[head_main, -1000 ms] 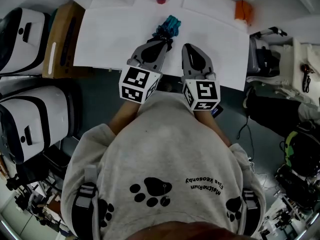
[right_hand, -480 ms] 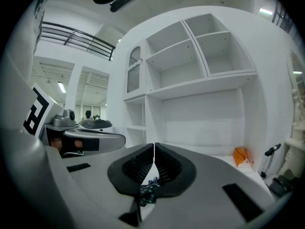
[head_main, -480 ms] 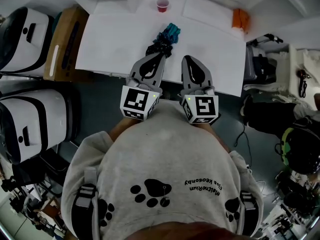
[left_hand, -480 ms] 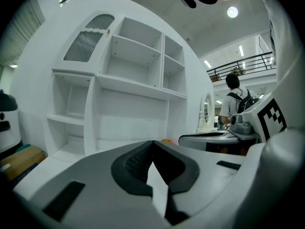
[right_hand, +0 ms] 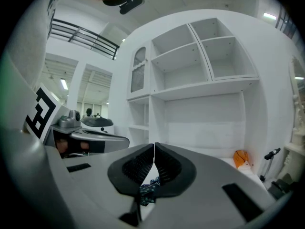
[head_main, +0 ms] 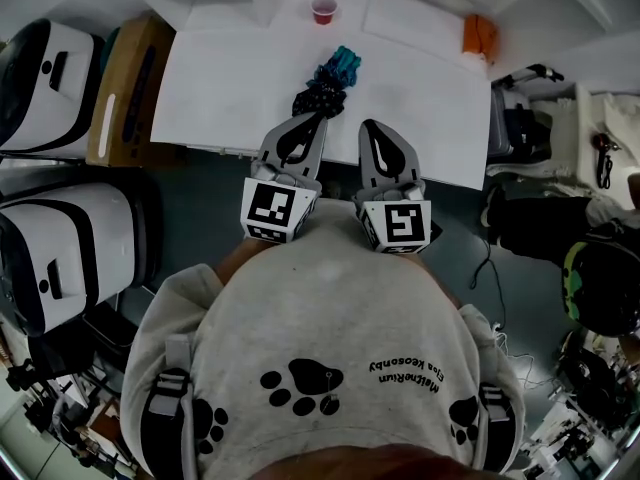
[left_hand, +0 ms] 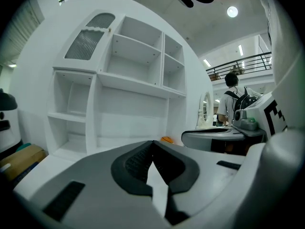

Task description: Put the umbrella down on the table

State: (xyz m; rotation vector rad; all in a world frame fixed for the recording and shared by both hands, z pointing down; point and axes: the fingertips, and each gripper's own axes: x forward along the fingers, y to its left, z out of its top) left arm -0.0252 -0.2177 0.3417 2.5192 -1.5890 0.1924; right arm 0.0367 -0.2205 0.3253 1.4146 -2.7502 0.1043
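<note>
Head view: umbrella on table (teal-ended); left gripper, right gripper jaws together.

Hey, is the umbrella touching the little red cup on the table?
Apart. The head view shows it: bare white table lies between the red cup and the teal end of the umbrella.

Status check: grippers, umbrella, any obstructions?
Left gripper and right gripper both shut, empty. Folded dark-and-teal fabric umbrella lies on the white table, free of both jaws. Small red cup beyond it; nothing in the way.
</note>
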